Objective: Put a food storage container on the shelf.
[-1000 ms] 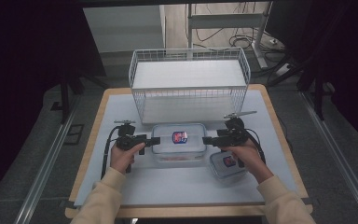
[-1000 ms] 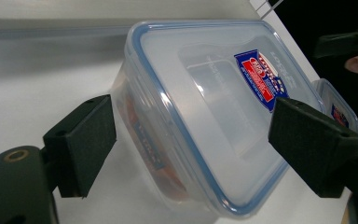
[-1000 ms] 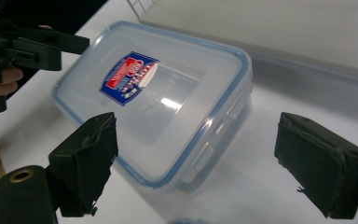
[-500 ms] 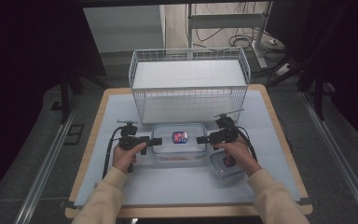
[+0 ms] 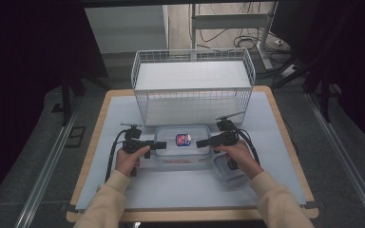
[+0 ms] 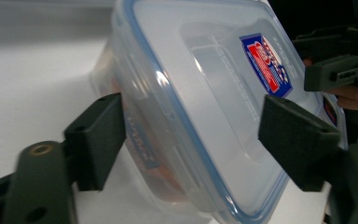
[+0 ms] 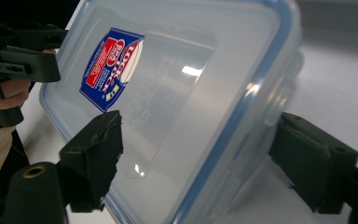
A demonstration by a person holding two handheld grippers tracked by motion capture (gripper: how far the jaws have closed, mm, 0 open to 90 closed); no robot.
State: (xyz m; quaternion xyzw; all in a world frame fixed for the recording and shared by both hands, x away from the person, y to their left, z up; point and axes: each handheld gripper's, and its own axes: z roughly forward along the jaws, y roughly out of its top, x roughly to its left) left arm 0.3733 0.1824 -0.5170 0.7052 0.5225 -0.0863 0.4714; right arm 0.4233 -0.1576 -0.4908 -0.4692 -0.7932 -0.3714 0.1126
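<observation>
At the centre of the high view, a clear plastic container (image 5: 182, 148) with a blue-rimmed lid and a red-and-blue label sits on the white surface (image 5: 123, 190), just in front of the white wire basket (image 5: 193, 85). Something reddish-orange lies inside it, too blurred to name. A smaller lidded container (image 5: 228, 167) rests at lower right of centre, partly under the person's right hand (image 5: 240, 154). The left hand-held gripper (image 5: 160, 145) has its jaws open astride the container's left end, and the right hand-held gripper (image 5: 202, 143) is likewise spread across the right end. Compared with a second ago, the right hand-held gripper has moved leftward toward the container's end, while the left one has stayed. Each gripper view shows the jaws straddling the lid edge, and the left gripper view shows the reddish contents through the side wall.
</observation>
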